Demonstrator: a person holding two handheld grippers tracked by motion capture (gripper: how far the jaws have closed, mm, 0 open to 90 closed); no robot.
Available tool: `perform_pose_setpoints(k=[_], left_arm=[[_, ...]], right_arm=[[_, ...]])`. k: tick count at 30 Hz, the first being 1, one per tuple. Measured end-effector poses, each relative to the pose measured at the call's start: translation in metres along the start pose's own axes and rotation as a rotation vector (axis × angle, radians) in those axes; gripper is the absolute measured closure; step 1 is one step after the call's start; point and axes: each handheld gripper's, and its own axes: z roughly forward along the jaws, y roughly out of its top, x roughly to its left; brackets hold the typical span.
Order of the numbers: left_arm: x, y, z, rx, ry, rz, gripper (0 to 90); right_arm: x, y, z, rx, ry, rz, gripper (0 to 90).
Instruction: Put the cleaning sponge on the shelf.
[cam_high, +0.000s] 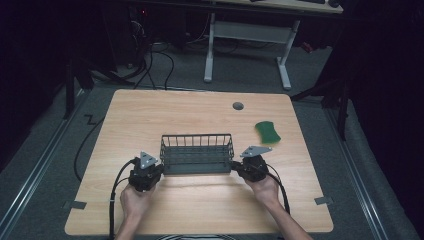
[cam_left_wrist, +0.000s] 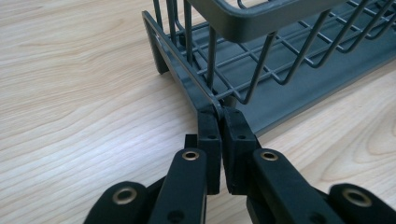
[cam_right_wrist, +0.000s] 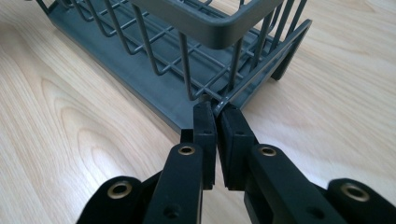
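Observation:
A dark grey wire basket stands on the wooden table, near its middle. My left gripper is shut on the basket's lower left end edge; in the left gripper view the jaws pinch the thin bottom rail of the wire basket, gripper. At the basket's right end, my right gripper is shut on the matching bottom rail; the right gripper view shows the wire basket and the gripper clamped on its corner. The basket holds nothing.
A green sponge lies on the table to the right of and behind the basket. A round cable hole sits near the far edge. Beyond the table stand a white desk frame and floor cables.

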Motion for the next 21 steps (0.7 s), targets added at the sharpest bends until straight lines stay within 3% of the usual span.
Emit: perform_pose_setpoints(k=[14,15,17,18,19,20,21], left_arm=[[-0.019,0.001,0.008,-0.004,-0.045,0.028,86.8],[-0.019,0.001,0.008,-0.004,-0.045,0.028,86.6],[-0.018,-0.001,0.006,-0.011,-0.047,0.030,85.5],[-0.016,-0.004,0.005,-0.012,-0.056,0.019,72.6],[-0.016,-0.004,0.005,-0.012,-0.056,0.019,64.8],[-0.012,-0.008,0.004,-0.017,-0.059,0.001,58.0],[-0.012,-0.008,0.004,-0.017,-0.059,0.001,52.2]], right_arm=[[-0.006,-0.025,-0.020,-0.015,-0.031,0.028,86.1],[-0.006,-0.026,-0.020,-0.018,-0.031,0.030,84.9],[-0.007,-0.027,-0.022,-0.030,-0.024,0.037,74.1],[-0.008,-0.027,-0.025,-0.047,-0.026,0.042,64.5],[-0.008,-0.027,-0.025,-0.047,-0.026,0.042,64.5],[-0.009,-0.029,-0.030,-0.062,-0.023,0.058,55.5],[-0.009,-0.029,-0.030,-0.062,-0.023,0.058,55.5]])
